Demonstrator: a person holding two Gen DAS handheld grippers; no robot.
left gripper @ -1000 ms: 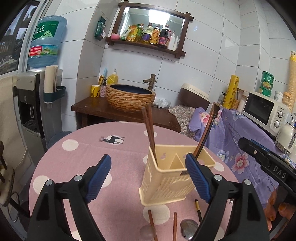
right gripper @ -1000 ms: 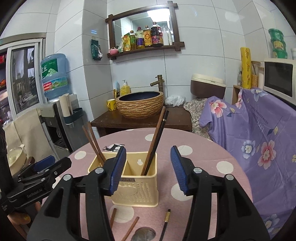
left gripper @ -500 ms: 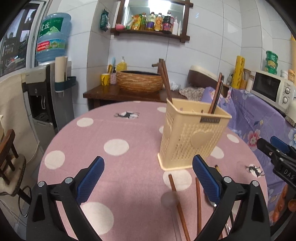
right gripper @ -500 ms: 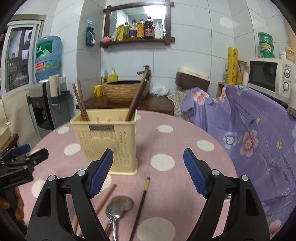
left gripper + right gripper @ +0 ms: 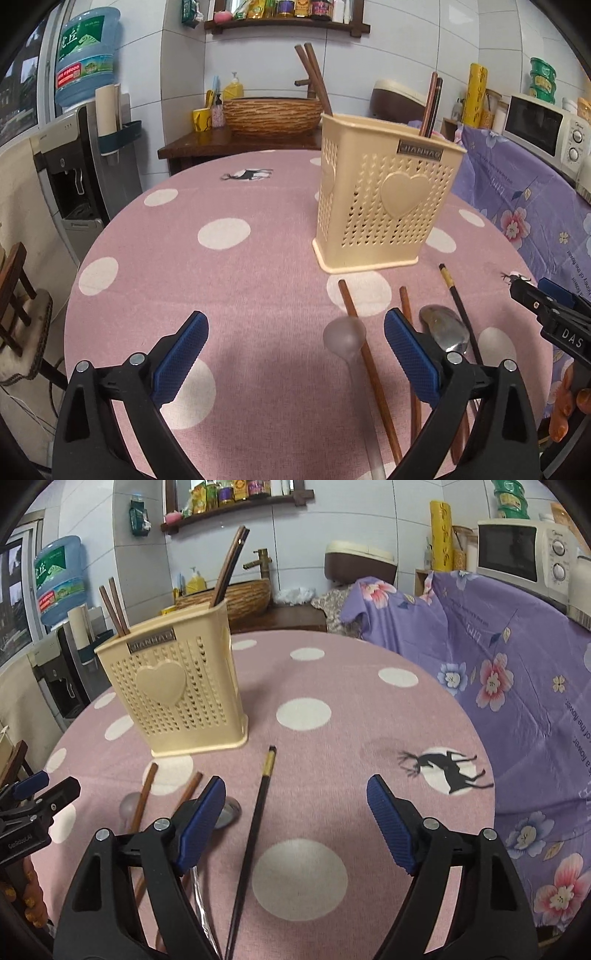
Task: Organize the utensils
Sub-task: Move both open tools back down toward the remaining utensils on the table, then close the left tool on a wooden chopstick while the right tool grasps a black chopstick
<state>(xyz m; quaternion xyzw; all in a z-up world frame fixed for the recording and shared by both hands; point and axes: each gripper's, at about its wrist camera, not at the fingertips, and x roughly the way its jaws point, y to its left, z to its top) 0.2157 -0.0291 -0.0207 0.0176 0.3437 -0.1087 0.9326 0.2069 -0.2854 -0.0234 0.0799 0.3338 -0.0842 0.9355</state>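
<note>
1. We hold the left gripper (image 5: 295, 350) with its jaws spread wide and gripping nothing; they opened further within the last second and have since held. Its blue pads (image 5: 181, 354) hang over the pink dotted tablecloth (image 5: 229, 280), on the near side of the cream utensil caddy (image 5: 384, 199)

2. We hold the right gripper (image 5: 295, 819) released as well, nothing pinched; its jaws also widened within the last second. The black chopstick (image 5: 255, 827) lies on the cloth in the gap between its pads, touching neither

3. Loose pieces all lie on the cloth just in front of the caddy's base. From the left wrist view: a brown chopstick (image 5: 365, 354) runs toward us from the caddy; a second brown chopstick (image 5: 406, 306) lies beside it, partly behind the right pad; a translucent spoon (image 5: 345, 338) overlaps the first stick; a metal spoon (image 5: 445, 326) sits between the second stick and the black one

4. The caddy stands upright on the table, heart emblem facing us. Two brown chopsticks (image 5: 314, 77) lean out of its far-left part; a darker pair (image 5: 432, 103) rises from its right part. We cannot tell which compartments exactly

5. Beyond the caddy: a woven basin (image 5: 271, 116) on a dark wooden stand. To the caddy's right, a purple floral cover (image 5: 480, 657), with a microwave (image 5: 517, 554) above it
</note>
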